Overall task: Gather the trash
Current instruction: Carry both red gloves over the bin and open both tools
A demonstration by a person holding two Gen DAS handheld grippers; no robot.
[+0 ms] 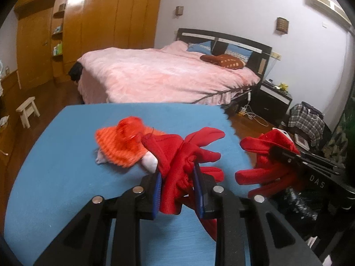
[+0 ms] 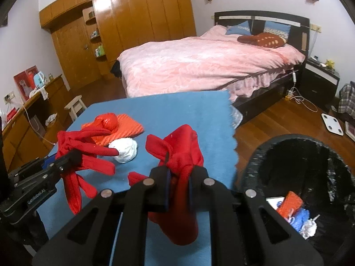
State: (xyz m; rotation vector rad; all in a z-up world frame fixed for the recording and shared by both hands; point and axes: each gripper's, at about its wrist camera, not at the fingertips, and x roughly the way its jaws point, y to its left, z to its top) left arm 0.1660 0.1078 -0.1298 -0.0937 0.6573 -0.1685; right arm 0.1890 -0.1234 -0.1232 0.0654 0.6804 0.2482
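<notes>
Trash for this job is soft clutter on a blue-covered surface [image 2: 177, 110], and you have a piece of it in each hand. Your left gripper [image 1: 177, 190] has its jaws closed nearly together on a red glove [image 1: 177, 161], pinched at the bunched middle so the fingers splay past the blue pads. Your right gripper [image 2: 179, 190] is closed even tighter on a second red glove [image 2: 179, 155], gripped near the cuff so the rest hangs below the jaws. Both gloves appear lifted clear of the cloth, likely so that they can be carried without dragging the other pieces along. Those others remain on the surface: an orange knitted piece [image 2: 124, 128] with a red shiny lump [image 2: 108, 120] resting on it, and just beside them a white crumpled wad [image 2: 125, 150]. A black bin [image 2: 266, 153] stands on the wooden floor off the right edge of the surface, near your right hand, probably placed there for short drops. It already holds a few scraps, orange, blue and white. Behind everything is a bed with a pink cover [image 1: 159, 75].
</notes>
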